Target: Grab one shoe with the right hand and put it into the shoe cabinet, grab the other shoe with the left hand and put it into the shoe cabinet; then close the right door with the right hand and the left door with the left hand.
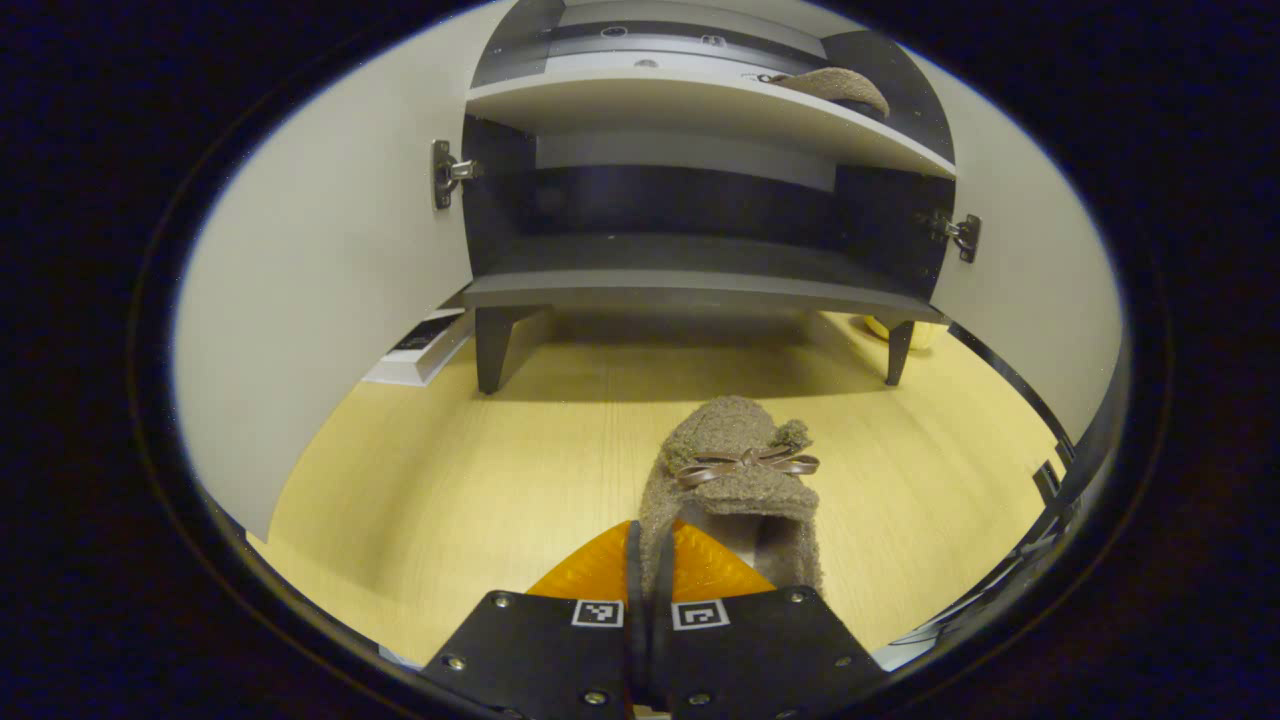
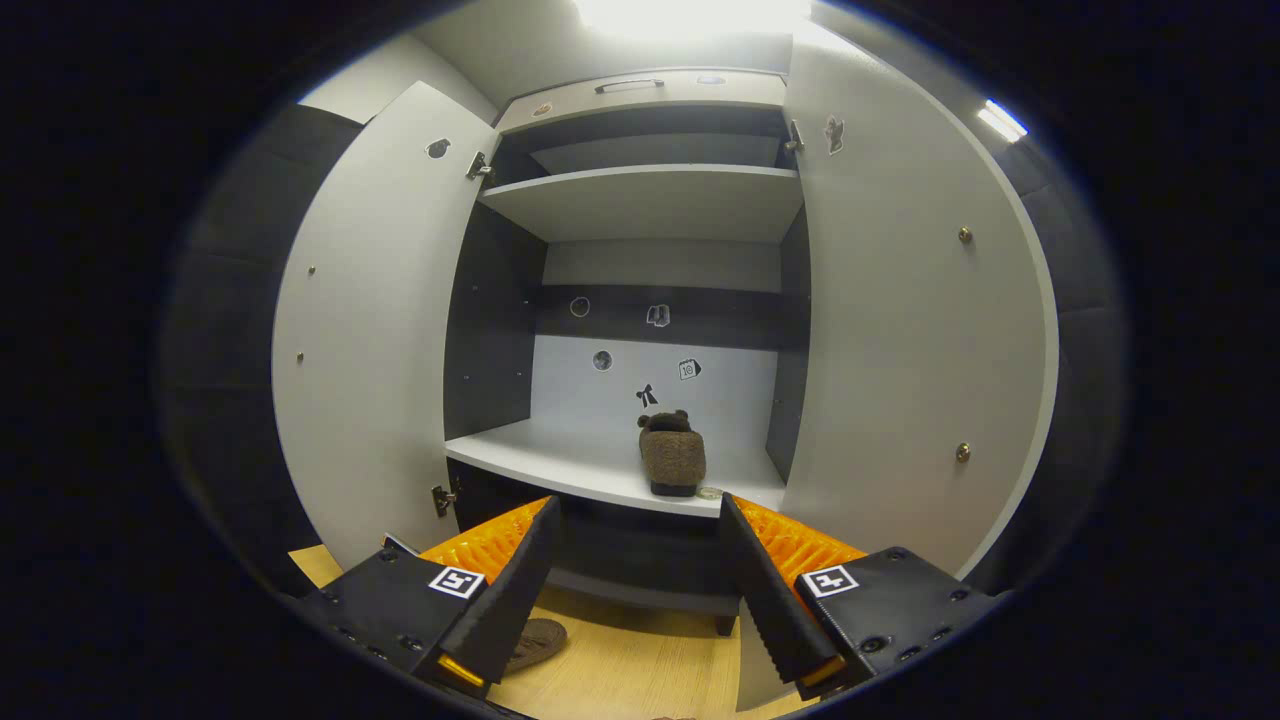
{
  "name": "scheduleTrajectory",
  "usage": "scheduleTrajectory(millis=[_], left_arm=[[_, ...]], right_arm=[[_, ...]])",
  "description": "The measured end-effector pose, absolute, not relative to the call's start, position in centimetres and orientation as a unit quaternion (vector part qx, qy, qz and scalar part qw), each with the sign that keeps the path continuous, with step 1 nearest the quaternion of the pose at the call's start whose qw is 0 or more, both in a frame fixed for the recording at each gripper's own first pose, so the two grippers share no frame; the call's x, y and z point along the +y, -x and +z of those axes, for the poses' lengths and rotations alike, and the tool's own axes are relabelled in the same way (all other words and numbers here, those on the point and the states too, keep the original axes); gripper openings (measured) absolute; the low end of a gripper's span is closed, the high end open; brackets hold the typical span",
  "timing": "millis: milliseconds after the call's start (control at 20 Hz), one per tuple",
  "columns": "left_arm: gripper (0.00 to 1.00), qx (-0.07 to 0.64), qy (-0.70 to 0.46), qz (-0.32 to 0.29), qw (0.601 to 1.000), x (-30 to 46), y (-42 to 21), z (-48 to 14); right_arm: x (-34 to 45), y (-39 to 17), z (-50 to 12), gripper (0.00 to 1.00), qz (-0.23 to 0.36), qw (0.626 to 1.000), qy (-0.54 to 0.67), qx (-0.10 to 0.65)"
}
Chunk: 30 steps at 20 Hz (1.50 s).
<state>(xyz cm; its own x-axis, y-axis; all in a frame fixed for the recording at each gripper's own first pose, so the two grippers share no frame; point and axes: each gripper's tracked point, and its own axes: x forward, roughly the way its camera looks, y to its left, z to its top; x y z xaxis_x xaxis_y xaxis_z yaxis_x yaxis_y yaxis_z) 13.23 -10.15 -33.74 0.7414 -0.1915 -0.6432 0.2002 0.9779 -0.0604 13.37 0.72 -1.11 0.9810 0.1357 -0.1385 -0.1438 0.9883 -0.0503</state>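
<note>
**One slipper shelved, the other in the left tool's grip**

In the left gripper view, the left tool (image 1: 650, 560) is pinching the side wall of a fuzzy brown slipper (image 1: 735, 480) at its heel opening, fingers nearly together. The slipper's long axis is running toward 12 o'clock, toe facing the shoe cabinet (image 1: 700, 290), a brown bow lying across its top, above the wooden floor (image 1: 450, 480).

In the right gripper view, the right tool (image 2: 640, 560) is hanging wide open and holding nothing. At 12 o'clock, the second slipper (image 2: 672, 455) is sitting on the cabinet shelf (image 2: 560, 455), heel toward the camera, between both open doors (image 2: 910, 330).
</note>
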Motion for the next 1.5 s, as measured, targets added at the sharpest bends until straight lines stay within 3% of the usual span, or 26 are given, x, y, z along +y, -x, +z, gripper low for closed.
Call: scheduleTrajectory(millis=[750, 950, 1500], left_arm=[[0.02, 0.178, 0.012, -0.133, 0.975, -10.9, -16.0, -18.4], [0.02, 0.133, 0.030, -0.132, 0.982, -10.2, -16.8, -11.9], [0.02, 0.065, 0.054, -0.103, 0.991, -9.6, -29.2, -4.1]], right_arm=[[-0.1, -13.1, -0.4, 0.99, 0.064, 0.996, 0.017, 0.055], [0.0, -12.7, -0.5, 0.96, 0.064, 0.996, 0.015, 0.053], [0.7, -11.6, -3.2, 0.99, 0.070, 0.994, 0.010, 0.078]])
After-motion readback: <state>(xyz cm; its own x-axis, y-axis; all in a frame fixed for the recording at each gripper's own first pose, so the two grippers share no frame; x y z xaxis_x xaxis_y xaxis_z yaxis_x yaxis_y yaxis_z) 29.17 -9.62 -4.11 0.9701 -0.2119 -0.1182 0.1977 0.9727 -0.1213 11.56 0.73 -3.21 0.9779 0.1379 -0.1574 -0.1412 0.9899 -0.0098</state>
